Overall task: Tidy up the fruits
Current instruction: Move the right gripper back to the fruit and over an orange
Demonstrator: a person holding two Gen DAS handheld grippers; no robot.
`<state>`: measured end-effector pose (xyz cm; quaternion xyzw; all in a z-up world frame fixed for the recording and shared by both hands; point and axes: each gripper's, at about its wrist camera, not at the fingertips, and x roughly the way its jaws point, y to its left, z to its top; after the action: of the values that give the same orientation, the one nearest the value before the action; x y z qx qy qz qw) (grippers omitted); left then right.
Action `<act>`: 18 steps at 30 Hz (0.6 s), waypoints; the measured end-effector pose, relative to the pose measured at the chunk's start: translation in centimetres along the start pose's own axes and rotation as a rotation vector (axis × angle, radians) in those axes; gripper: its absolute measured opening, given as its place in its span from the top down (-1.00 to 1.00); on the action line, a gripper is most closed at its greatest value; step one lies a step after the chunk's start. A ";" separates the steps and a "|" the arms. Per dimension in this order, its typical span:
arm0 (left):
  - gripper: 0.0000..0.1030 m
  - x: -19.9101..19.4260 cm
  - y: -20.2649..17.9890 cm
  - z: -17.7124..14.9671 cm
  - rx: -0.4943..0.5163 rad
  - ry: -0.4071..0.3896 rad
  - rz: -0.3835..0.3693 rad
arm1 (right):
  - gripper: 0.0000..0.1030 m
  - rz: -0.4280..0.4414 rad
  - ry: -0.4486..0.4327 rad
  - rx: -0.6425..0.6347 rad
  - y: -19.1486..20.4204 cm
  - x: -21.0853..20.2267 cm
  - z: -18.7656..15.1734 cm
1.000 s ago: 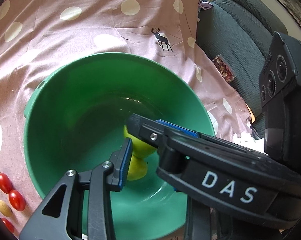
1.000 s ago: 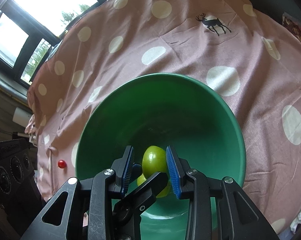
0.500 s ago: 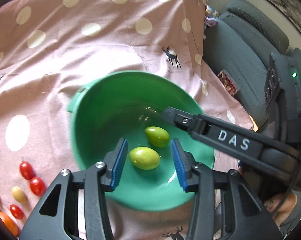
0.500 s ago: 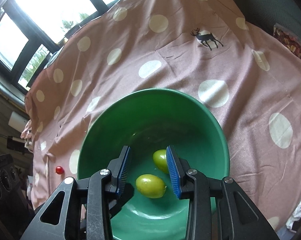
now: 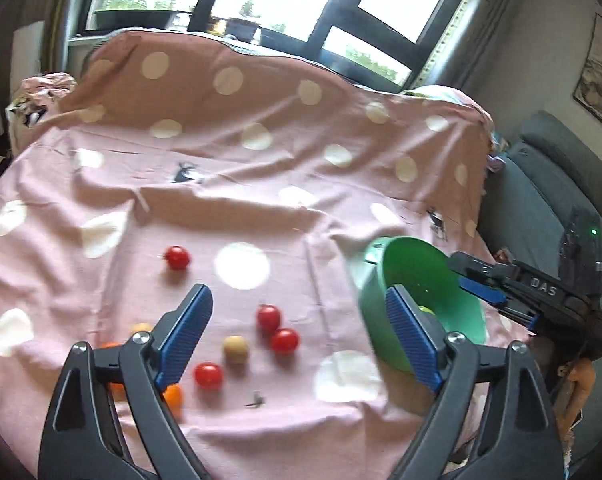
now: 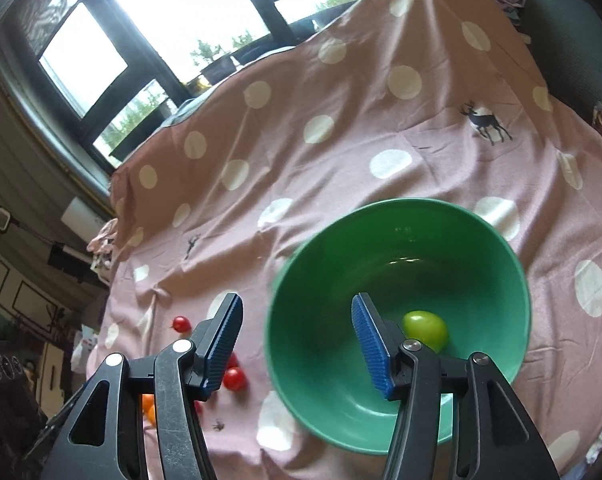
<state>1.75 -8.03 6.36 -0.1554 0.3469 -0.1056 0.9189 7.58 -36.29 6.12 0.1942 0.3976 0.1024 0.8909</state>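
Both the left tool (image 5: 297, 336) and right tool (image 6: 297, 344) are gaping apart, empty, while a green fruit (image 6: 425, 330) is lying in the green bowl (image 6: 381, 240).

The white letters "DAS" stand on the black plastic body of the right gripper (image 5: 479, 280), seen in the left wrist view. No other text is readable.
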 end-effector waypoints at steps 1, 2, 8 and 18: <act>-0.74 -0.7 1.4 -0.1 -0.024 -0.014 0.022 | -0.11 0.022 0.006 -0.020 0.8 0.2 -0.2; -0.76 -1.3 2.8 -0.3 -0.050 -0.027 0.039 | -0.12 0.044 0.014 -0.036 1.7 0.4 -0.4; -0.79 -3.0 10.3 -1.7 -0.209 -0.077 0.119 | -0.12 0.151 0.113 -0.169 7.7 3.5 -2.9; -0.79 -2.6 15.4 -2.7 -0.340 -0.065 0.189 | -0.11 0.234 0.408 -0.386 16.4 12.0 -11.5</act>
<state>-0.67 6.54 0.48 -0.2785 0.3431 0.0461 0.8959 6.50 -14.37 -1.92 0.0411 0.5165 0.3151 0.7951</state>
